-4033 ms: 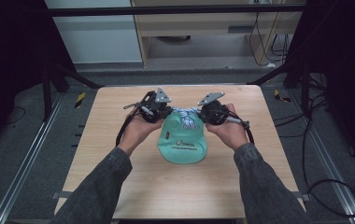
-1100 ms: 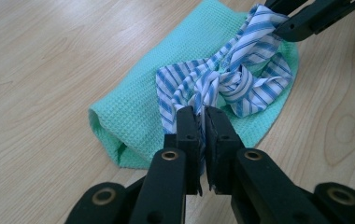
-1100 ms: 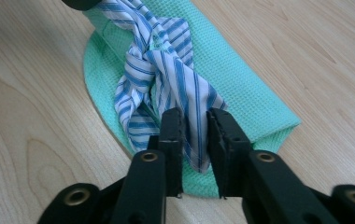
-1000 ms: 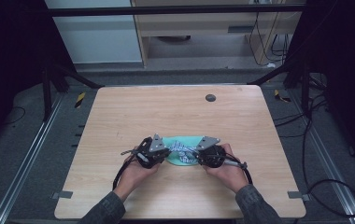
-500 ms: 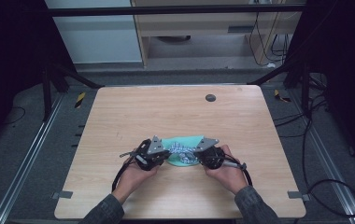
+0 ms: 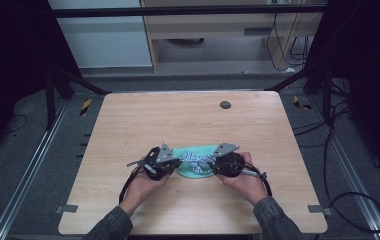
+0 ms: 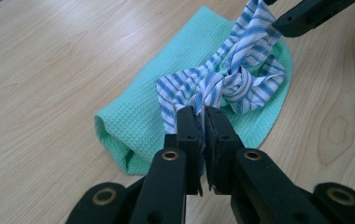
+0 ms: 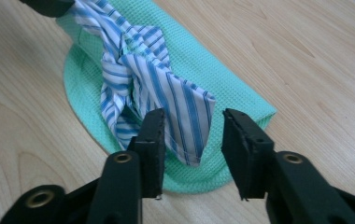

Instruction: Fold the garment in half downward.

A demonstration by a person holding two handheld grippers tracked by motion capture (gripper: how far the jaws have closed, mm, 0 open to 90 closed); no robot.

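Here, on the near half of the wooden table (image 6: 188,125), a folded green cloth (image 7: 166,93) lies flat, with a blue-and-white striped strip (image 7: 227,84) knotted on top of it. The person's two hands come in from the near edge, one on each side of the cloth.

The left gripper (image 7: 202,121) has its jaws pressed together on one end of the striped strip, just short of the knot. In the high view it sits at the cloth's left edge (image 6: 170,162).

The right gripper (image 8: 192,126) has its jaws apart, with the other loose end of the strip lying between them; the left-hand jaw touches the fabric, the other stands clear of it. In the high view this gripper sits at the cloth's right edge (image 6: 215,165).

A small dark round thing (image 6: 225,105) rests on the far part of the table, well apart from the cloth. Cables (image 6: 348,200) trail over the floor to the right.
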